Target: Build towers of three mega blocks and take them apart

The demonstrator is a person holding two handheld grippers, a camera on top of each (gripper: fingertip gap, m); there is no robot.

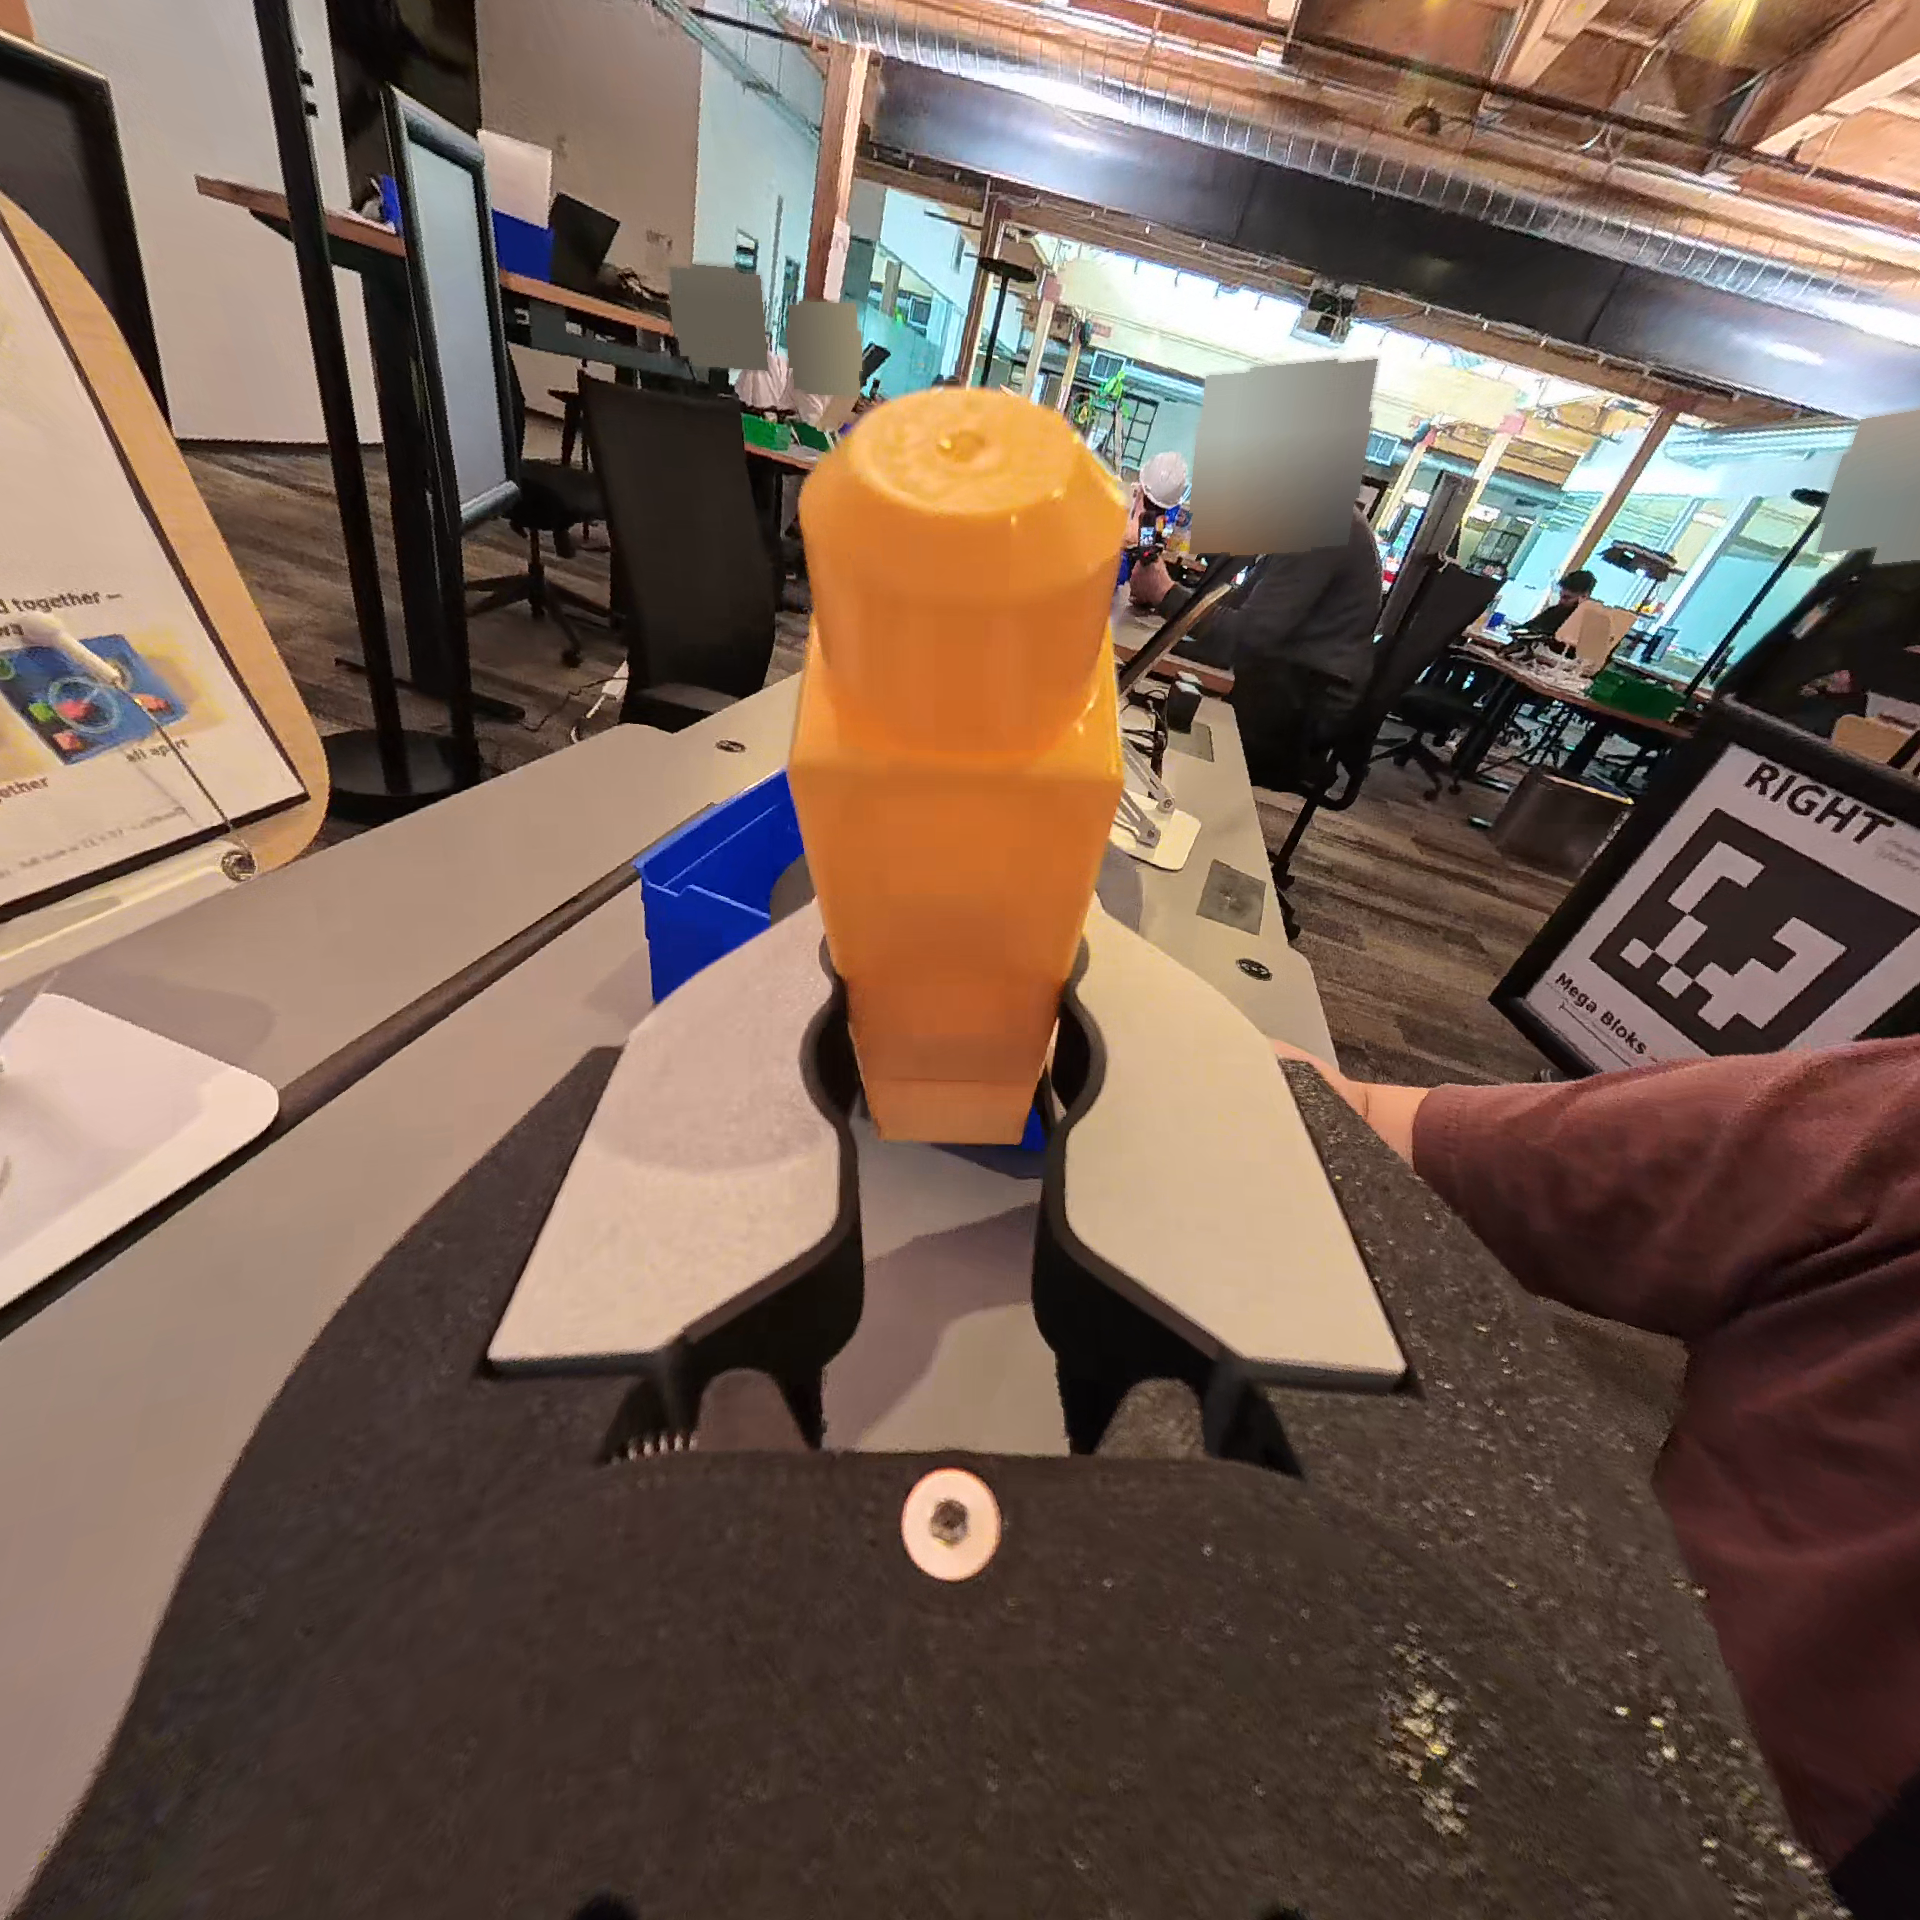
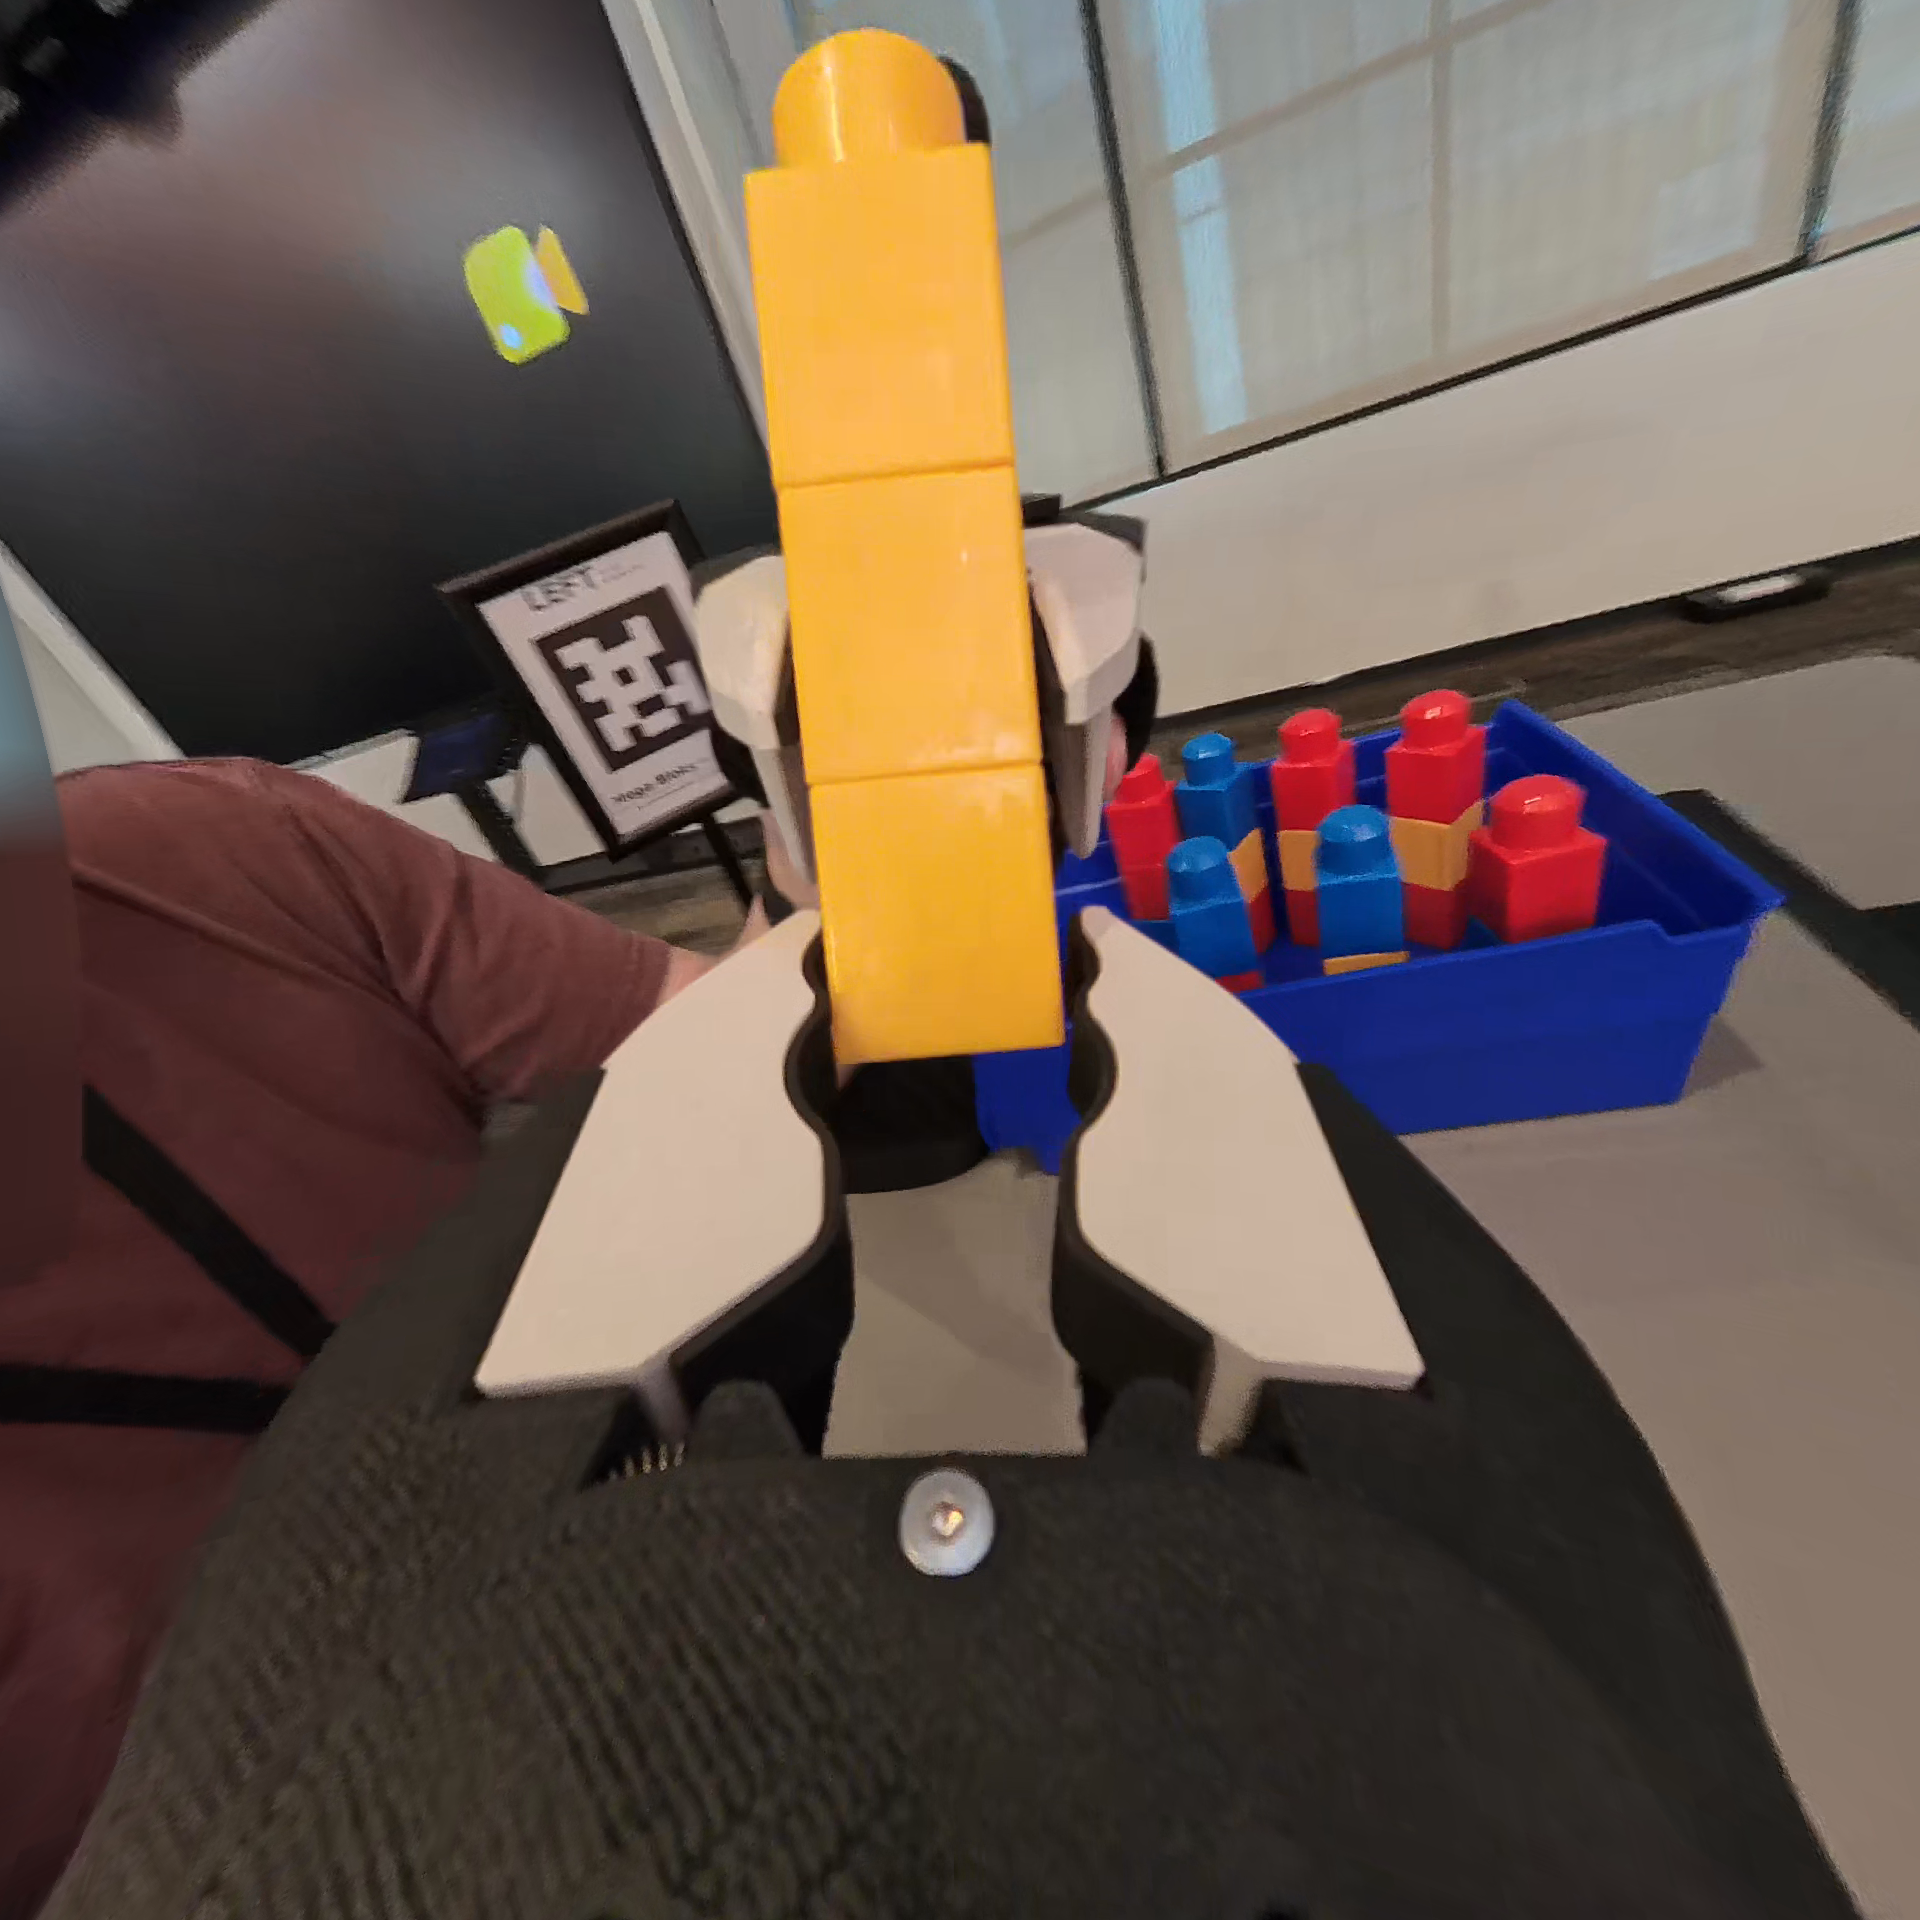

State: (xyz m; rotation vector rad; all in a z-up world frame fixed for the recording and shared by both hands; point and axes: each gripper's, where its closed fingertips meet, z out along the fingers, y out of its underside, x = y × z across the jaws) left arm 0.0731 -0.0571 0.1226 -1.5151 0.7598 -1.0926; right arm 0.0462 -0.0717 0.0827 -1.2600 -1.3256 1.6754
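A tower of three yellow mega blocks stands upright in the air, stud on top. My left gripper is shut on it, both pads pressed on the block's sides. The right wrist view shows its grey fingers clamped on the middle block from the far side. My right gripper is open, a finger on each side of the bottom block. A thin dark gap shows between its right finger and the block. In the left wrist view the tower fills the centre, and the right gripper is hidden there.
A blue bin on the grey table holds several red and blue blocks with yellow ones. The bin also shows in the left wrist view. Framed marker signs stand at the sides. A person's maroon sleeve is at the left.
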